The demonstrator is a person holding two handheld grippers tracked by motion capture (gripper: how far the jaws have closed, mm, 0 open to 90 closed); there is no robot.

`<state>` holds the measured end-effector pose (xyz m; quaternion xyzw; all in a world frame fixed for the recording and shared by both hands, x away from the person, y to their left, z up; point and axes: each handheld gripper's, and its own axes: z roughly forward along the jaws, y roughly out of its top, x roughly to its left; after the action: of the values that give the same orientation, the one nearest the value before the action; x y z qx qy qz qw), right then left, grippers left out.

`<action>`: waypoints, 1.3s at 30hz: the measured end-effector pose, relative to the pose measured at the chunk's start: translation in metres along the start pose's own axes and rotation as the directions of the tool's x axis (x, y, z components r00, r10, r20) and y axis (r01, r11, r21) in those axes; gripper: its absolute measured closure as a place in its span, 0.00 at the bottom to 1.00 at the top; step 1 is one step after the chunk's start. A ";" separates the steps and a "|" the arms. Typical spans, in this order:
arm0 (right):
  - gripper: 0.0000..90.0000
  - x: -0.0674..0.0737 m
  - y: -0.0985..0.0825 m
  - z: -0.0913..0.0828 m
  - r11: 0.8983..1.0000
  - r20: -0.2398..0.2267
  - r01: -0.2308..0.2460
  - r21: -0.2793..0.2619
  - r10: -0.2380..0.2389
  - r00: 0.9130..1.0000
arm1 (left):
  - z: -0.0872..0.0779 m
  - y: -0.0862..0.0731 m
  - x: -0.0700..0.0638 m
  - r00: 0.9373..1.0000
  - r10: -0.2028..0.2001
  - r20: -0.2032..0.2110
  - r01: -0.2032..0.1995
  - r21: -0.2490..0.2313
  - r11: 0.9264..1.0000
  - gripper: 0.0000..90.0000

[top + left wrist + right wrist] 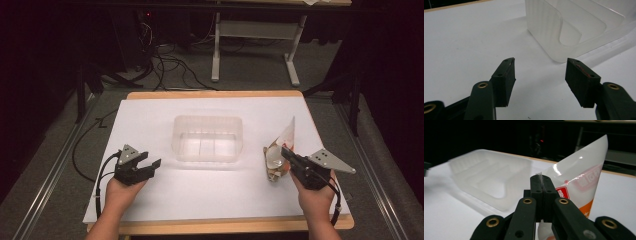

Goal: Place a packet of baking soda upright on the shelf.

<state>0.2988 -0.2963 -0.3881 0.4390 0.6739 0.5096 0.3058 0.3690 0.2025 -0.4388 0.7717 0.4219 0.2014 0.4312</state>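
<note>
A clear plastic container (207,120) stands empty in the middle of the white table top. To its right, a shiny white and orange pouch (286,135) is tilted up on end, its top corner pointing away. My right gripper (283,152) is shut on the pouch's near edge; in the right gripper view the jaws (541,179) pinch a thin flap of the pouch (579,172), with the container (491,175) behind to the left. My left gripper (151,161) stands open just left of the container. Nothing sits between its pads (540,62), which face the container's corner (544,32).
The white sheet (210,190) covers a wooden table top (215,225) whose edge shows at front and back. Beyond it are the white legs of another table (216,50), floor cables (170,65) and dark stands at both sides.
</note>
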 end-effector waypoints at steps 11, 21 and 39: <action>1.00 0.060 0.002 0.030 0.995 -0.133 0.101 0.002 -0.100 0.986 | -0.003 0.000 0.002 1.000 -0.008 0.004 0.008 -0.016 1.000 0.46; 0.97 0.045 -0.003 0.011 0.995 -0.073 0.094 -0.020 -0.096 0.993 | -0.001 0.001 0.000 1.000 0.006 0.008 -0.006 -0.005 1.000 0.46; 1.00 0.009 0.011 -0.013 1.000 0.058 0.011 -0.021 -0.009 0.998 | 0.000 0.000 0.000 1.000 0.002 0.009 -0.002 -0.002 1.000 0.46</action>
<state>0.2865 -0.2922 -0.3738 0.4468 0.6616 0.5022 0.3322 0.3691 0.2026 -0.4383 0.7726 0.4189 0.1991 0.4335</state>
